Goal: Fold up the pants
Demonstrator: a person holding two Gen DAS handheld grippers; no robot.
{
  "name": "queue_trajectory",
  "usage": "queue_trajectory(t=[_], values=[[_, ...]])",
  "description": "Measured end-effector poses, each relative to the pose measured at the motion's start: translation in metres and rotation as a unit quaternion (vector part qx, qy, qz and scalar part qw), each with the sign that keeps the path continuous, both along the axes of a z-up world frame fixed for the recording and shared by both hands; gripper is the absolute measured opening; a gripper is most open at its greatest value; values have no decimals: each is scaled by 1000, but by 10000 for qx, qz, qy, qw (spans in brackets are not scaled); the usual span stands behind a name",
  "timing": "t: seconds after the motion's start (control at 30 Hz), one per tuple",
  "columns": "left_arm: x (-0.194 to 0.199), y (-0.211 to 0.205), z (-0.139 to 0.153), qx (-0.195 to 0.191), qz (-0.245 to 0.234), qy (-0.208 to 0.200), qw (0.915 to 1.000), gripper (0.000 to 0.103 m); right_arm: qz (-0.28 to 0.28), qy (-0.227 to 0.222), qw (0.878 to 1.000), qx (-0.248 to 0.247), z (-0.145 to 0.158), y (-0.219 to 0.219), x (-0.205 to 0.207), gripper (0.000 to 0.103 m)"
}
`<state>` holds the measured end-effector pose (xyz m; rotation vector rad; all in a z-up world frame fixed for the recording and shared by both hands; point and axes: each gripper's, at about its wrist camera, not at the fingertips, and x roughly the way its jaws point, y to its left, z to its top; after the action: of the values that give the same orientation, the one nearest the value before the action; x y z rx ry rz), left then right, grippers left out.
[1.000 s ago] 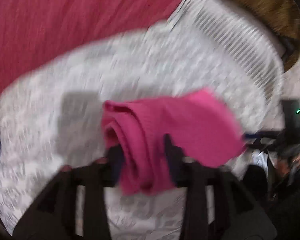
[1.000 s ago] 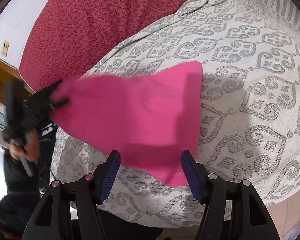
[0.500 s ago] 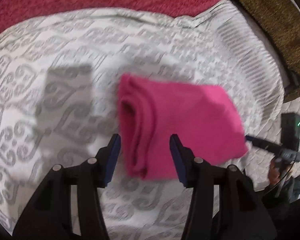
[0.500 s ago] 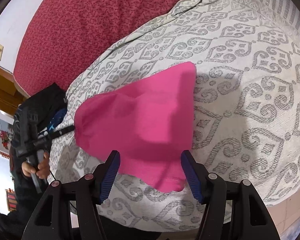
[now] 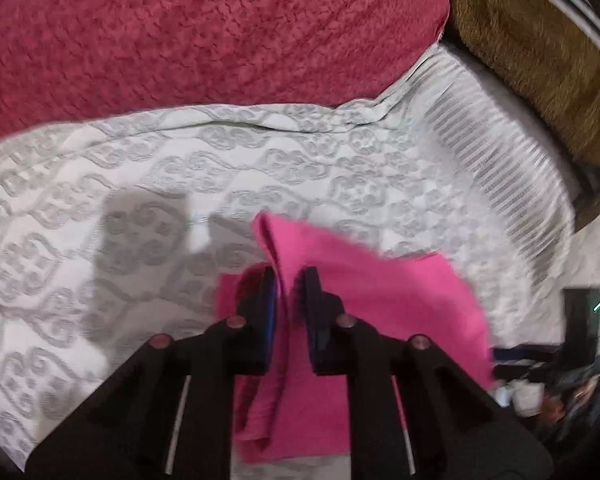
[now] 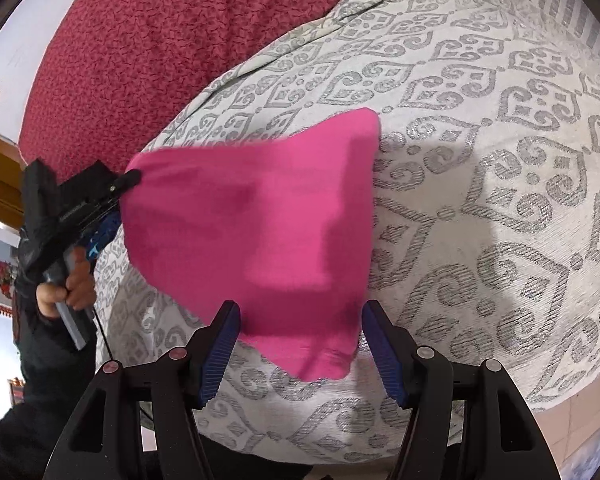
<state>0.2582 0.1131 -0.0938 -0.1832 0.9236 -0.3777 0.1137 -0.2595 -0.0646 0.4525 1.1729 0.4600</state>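
Left wrist view: left gripper jaws are closing on a raised fold of the pink pants, which spread toward 3 o'clock across the patterned bedspread. Right gripper stands apart, pants at 12 o'clock, unpinched.

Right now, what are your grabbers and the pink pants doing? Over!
Left gripper closing on a raised fold of the pants. Right gripper open, empty, over their near edge. Pants folded on the bedspread. Nothing in the way.
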Motion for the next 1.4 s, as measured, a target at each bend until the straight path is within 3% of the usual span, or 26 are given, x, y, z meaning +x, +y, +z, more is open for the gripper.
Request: queue_trajectory(t=[0.1, 0.13, 0.17, 0.37, 0.6, 0.63, 0.67, 0.7, 0.77, 0.83, 1.0, 1.1, 1.13, 1.3, 1.4], values=[[7, 11, -28, 76, 56, 680, 9976, 21, -70, 44, 10000, 55, -1, -2, 1, 65], [6, 16, -36, 106, 171, 851, 9962, 33, -72, 32, 10000, 33, 0, -1, 1, 65], [4, 20, -38, 87, 261, 861, 9959, 44, -78, -5, 10000, -34, 2, -2, 1, 65], [-17, 34, -26, -440, 446, 874, 9942, 63, -326, -60, 9995, 7, 8, -9, 13, 65], [-41, 11, -49, -464, -167, 1404, 9889, 63, -356, 128, 9990, 243, 0, -9, 14, 65], [-44, 8, -53, -391, -221, 1498, 9877, 56, -352, 141, 9990, 247, -1, -8, 14, 65], [-45, 7, -54, -287, -149, 1556, 9873, 37, -353, 161, 9990, 226, -2, -8, 13, 65], [-46, 11, -53, -258, -8, 1689, 9853, 33, -361, 176, 9990, 202, -2, -8, 11, 65], [-48, 23, -43, -764, 137, 1881, 9791, 25, -378, 156, 9990, 163, -1, -9, 9, 65], [-53, 32, -24, -1097, 86, 1736, 9786, 24, -390, 97, 9991, 140, 2, -9, 7, 65], [-59, 33, -22, -683, 23, 1810, 9811, 25, -404, 141, 9989, 196, 0, -8, 7, 65], [-59, 32, -44, -209, 145, 2145, 9764, 35, -398, 184, 9988, 225, -2, -7, 9, 65], [-59, 31, -49, -140, 223, 2195, 9753, 44, -385, 183, 9989, 213, -2, -7, 10, 65], [-47, 34, -52, -666, 188, 2038, 9766, 64, -384, 181, 9990, 149, -3, -8, 18, 73], [-32, 27, -58, -689, 110, 2024, 9768, 67, -366, 243, 9986, 289, -6, -6, 27, 77]])
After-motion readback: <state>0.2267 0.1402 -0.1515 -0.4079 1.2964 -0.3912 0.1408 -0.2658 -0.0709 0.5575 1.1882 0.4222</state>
